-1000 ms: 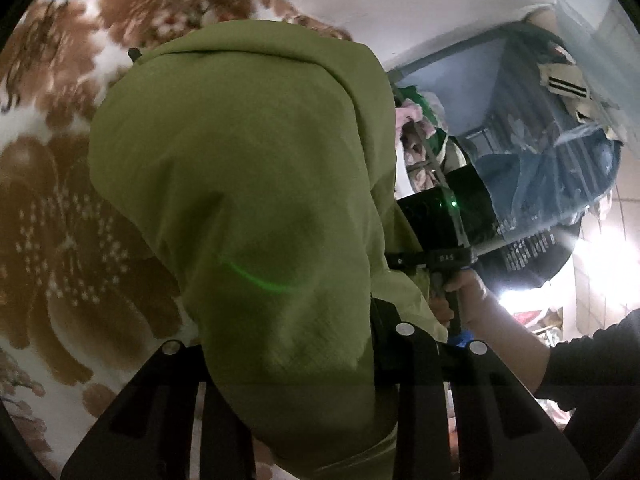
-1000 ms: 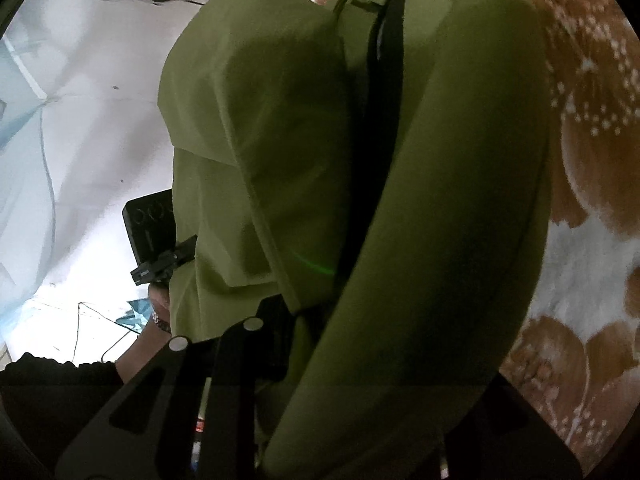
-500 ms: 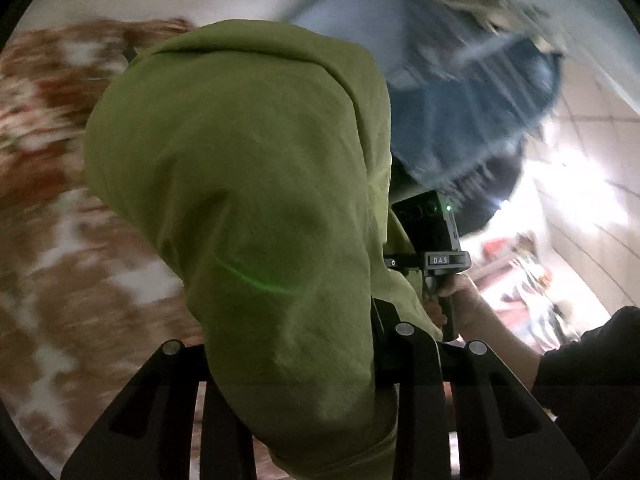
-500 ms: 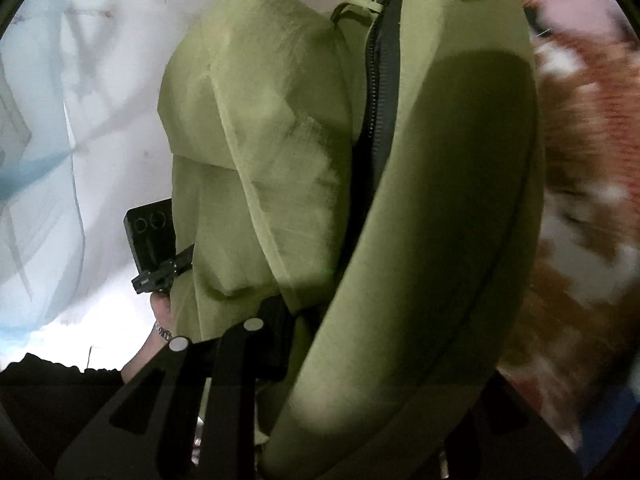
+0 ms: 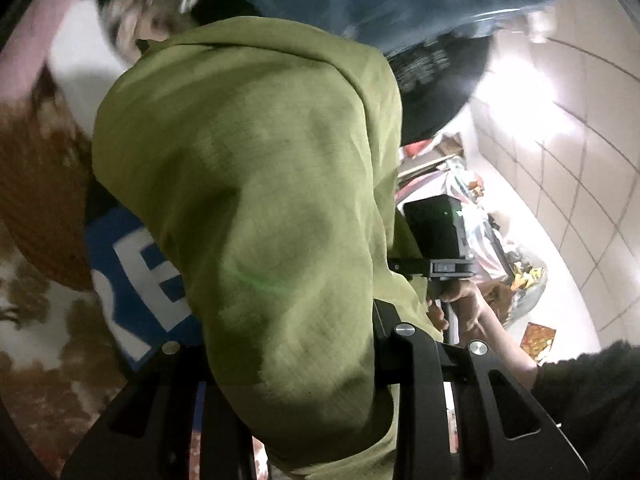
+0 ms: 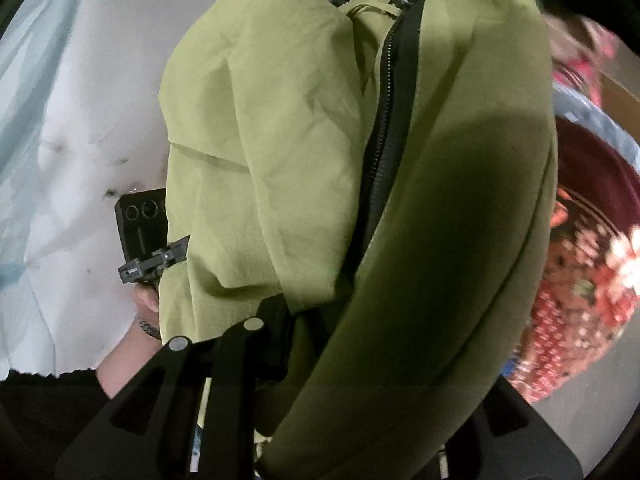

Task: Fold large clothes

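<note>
Green jacket (image 5: pixel 256 208) hung bunched, pinched in both the left gripper (image 5: pixel 296 396) & right gripper (image 6: pixel 304 344). Risk: slippery bulk w/ black zipper (image 6: pixel 384 152) could've slid free mid-carry and come unfolded, judging by the loose folds.

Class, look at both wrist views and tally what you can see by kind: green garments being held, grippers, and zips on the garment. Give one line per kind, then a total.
Green garment: 1
Grippers: 2, the left gripper and the right gripper
Black zip: 1
Total: 4
</note>
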A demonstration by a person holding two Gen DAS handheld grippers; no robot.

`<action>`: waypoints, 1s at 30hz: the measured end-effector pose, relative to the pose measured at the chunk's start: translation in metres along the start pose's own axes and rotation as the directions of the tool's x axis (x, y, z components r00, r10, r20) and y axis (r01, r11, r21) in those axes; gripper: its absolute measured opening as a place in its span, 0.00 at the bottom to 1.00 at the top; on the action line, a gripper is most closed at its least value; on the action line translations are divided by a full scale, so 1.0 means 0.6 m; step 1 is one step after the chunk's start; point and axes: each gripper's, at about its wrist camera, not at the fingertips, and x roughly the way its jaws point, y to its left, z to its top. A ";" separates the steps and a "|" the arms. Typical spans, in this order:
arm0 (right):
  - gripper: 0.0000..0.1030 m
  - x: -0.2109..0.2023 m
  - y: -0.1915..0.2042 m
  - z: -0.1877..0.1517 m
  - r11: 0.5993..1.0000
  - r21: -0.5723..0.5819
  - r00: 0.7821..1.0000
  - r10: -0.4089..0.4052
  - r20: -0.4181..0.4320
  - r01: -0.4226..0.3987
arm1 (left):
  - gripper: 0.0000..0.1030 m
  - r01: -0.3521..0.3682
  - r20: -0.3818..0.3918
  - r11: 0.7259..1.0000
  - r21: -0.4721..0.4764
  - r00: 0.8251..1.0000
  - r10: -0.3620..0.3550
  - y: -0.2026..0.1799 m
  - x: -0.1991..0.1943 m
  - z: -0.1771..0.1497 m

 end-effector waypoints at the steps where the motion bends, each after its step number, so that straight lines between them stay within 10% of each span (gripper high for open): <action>1: 0.20 0.013 -0.031 -0.005 1.000 0.026 1.000 -0.009 -0.010 0.009 | 0.28 -0.008 -0.021 1.000 -0.029 1.000 0.008 0.026 0.024 -0.005; 15: 0.23 0.061 -0.186 -0.047 0.969 0.218 0.993 0.109 0.044 -0.116 | 0.38 -0.093 -0.062 0.989 -0.116 0.994 0.086 0.115 0.079 -0.023; 22: 0.54 0.003 -0.157 -0.063 0.984 0.170 0.995 0.041 0.089 -0.056 | 0.87 -0.230 -0.117 0.972 -0.054 0.968 0.222 0.065 0.047 -0.005; 27: 0.64 -0.102 -0.208 -0.065 0.981 0.192 0.979 -0.012 0.204 -0.028 | 0.93 -0.356 -0.170 0.934 0.041 0.918 0.357 0.038 0.003 -0.003; 30: 0.66 -0.167 -0.151 -0.049 0.977 0.200 0.948 -0.125 0.293 0.067 | 0.95 -0.500 -0.118 0.856 0.130 0.849 0.515 0.008 -0.036 0.003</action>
